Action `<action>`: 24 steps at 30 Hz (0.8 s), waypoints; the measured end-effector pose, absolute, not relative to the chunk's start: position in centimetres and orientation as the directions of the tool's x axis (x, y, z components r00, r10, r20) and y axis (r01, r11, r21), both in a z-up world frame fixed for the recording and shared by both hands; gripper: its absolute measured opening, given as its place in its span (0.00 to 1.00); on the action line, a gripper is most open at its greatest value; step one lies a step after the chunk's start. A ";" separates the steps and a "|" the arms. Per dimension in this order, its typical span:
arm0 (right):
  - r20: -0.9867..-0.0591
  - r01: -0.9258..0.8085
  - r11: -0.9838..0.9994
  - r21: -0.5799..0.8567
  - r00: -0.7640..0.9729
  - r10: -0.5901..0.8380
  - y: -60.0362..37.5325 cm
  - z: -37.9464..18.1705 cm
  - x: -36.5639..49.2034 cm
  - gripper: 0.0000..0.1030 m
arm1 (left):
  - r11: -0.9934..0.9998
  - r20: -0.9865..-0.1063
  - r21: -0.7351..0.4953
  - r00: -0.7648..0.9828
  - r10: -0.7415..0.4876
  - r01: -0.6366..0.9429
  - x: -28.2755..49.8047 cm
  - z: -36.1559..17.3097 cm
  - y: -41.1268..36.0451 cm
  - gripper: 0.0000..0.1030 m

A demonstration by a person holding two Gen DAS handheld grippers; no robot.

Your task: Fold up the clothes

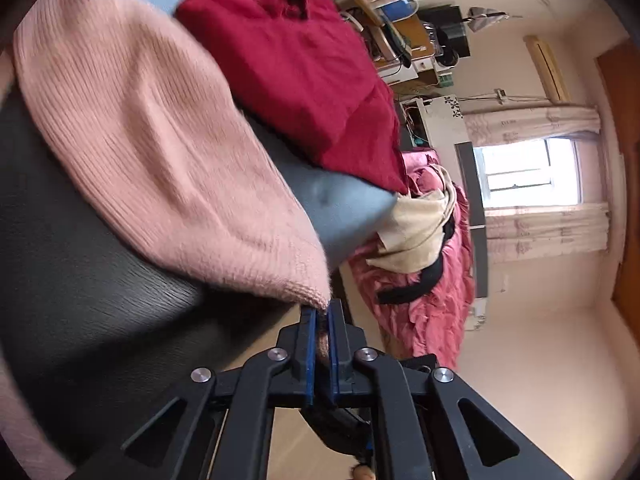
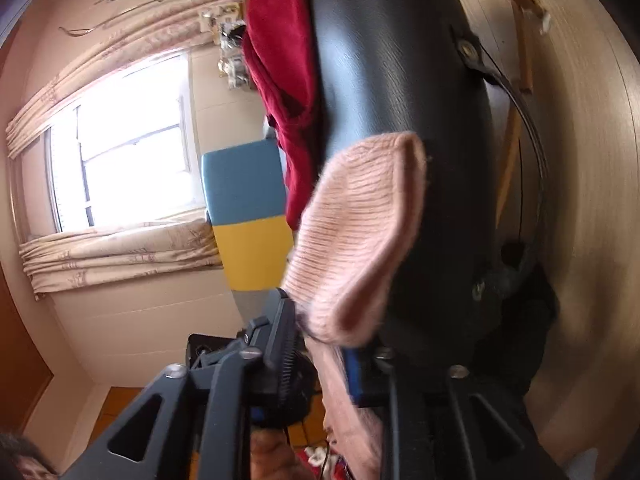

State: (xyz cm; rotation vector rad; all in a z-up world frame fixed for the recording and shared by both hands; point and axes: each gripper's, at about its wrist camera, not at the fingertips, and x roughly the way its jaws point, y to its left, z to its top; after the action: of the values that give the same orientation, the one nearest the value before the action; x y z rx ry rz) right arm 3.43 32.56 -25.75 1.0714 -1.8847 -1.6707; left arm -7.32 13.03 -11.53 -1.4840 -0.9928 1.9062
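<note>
Left gripper (image 1: pixel 322 320) fingers pinch the pink sweater (image 1: pixel 152 140) hem at 6 o'clock; right gripper (image 2: pixel 320 344) fingers clamp another pink edge. Sweater drapes over the dark surface (image 1: pixel 80 280), red garment (image 1: pixel 304 76) at 12. Judgement: keep both edges taut and level, then lay flat before creasing.

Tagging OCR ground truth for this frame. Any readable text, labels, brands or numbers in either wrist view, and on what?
None readable in either view.
pink knit sweater: no tag or print visible.
red garment: no label visible.
cluttered desk: boxes and devices there may carry print, too small and blurred to read.
blue and yellow panel: plain colour, no lettering.
</note>
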 end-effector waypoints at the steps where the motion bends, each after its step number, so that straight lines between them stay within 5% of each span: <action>1: -0.210 -0.276 -0.044 0.960 -0.611 -0.763 32.4 -25.5 3.5 0.24 | -0.610 -0.589 -0.792 -0.275 0.760 0.010 -7.3 -10.8 12.5 0.05; 10: -0.496 -0.194 -0.463 0.865 -0.476 -0.726 28.9 -21.3 2.2 0.25 | -0.701 -0.591 -0.666 -0.393 0.704 -0.254 -3.8 -0.3 2.0 0.04; 15: -0.599 -0.081 -0.623 0.778 -0.393 -0.698 24.6 -19.4 1.0 0.25 | -0.861 -0.744 -0.397 -0.438 0.505 -0.318 1.7 3.6 -5.8 0.04; 19: -0.668 0.032 -0.714 0.700 -0.324 -0.669 19.9 -18.0 -0.4 0.25 | -0.939 -0.837 -0.231 -0.441 0.325 -0.254 5.5 2.5 -11.8 0.04; 24: -0.748 0.271 -0.804 0.530 -0.299 -0.593 13.2 -13.6 -3.0 0.25 | -0.966 -0.885 -0.230 -0.387 0.259 -0.121 8.6 -3.7 -16.7 0.04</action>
State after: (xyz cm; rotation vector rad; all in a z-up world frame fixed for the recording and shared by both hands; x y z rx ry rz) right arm -3.00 13.22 -13.63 1.4140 -0.4129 -2.1288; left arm 8.58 -16.68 -3.70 -1.5879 -0.1869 2.4336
